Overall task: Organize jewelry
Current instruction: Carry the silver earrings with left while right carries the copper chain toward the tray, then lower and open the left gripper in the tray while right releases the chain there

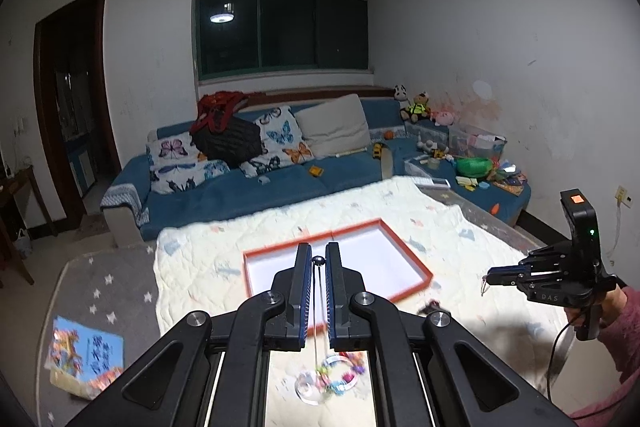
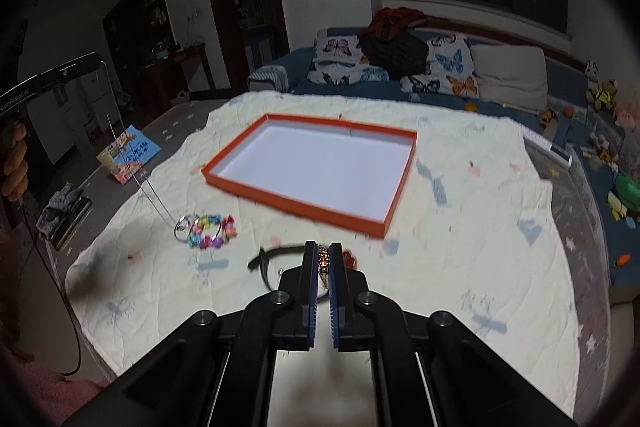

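Necklace chain (image 1: 319, 301) in left gripper (image 1: 318, 259); beaded bracelet (image 2: 325, 263) in right gripper (image 2: 325, 254).

So we've got an orange-rimmed tray (image 2: 304, 205) with a white inside sitting flat on the quilt, long side angled across, nothing in it. Near its left corner we see a colourful beaded bracelet (image 2: 212, 231) lying on the quilt, touching a couple of shiny silver rings (image 2: 182, 227). A thin silver chain (image 2: 136, 175) runs up from that little pile and hangs taut in the air, with a small dark bead (image 1: 319, 260) at its top end. A dark curved band (image 2: 266, 259) lies on the quilt just in front of the tray. There's also a gold patterned piece (image 2: 323, 263), held upright off the quilt.
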Tool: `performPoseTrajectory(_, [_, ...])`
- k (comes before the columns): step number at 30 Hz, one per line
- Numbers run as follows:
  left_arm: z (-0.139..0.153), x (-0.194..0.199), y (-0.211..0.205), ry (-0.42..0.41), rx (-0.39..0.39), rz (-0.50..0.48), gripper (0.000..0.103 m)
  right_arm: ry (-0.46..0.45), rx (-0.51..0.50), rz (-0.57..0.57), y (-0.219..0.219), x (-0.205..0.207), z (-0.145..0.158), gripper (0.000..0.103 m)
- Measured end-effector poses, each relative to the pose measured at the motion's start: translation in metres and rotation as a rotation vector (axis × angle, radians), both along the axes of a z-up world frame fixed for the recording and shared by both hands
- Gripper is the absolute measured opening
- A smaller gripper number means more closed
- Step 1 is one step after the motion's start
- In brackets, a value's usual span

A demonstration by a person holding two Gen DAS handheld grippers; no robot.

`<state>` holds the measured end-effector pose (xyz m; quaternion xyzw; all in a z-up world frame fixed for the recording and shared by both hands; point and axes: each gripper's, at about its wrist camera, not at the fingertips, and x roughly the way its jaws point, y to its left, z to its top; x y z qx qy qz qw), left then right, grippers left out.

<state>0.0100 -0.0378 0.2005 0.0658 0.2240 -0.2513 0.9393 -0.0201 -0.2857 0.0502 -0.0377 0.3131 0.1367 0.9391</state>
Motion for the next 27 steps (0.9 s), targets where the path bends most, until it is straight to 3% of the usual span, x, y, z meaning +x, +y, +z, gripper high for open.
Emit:
performPoseTrajectory(9, [0.051,0.052,-0.013,-0.092,0.022,0.015,0.006,-0.052,-0.014,0.003,0.0,0.04,0.022,0.007])
performPoseTrajectory(13, [0.055,0.088,-0.02,-0.075,0.026,0.022,0.006,-0.045,-0.007,-0.001,-0.003,0.059,0.021,0.007])
performPoseTrajectory(19, [0.025,0.139,-0.028,0.01,0.043,0.028,0.006,0.001,-0.001,0.0,-0.005,0.091,0.009,0.007])
performPoseTrajectory(27, [-0.062,0.181,-0.038,0.182,0.075,0.018,0.006,0.104,-0.017,0.006,-0.001,0.118,-0.025,0.007])
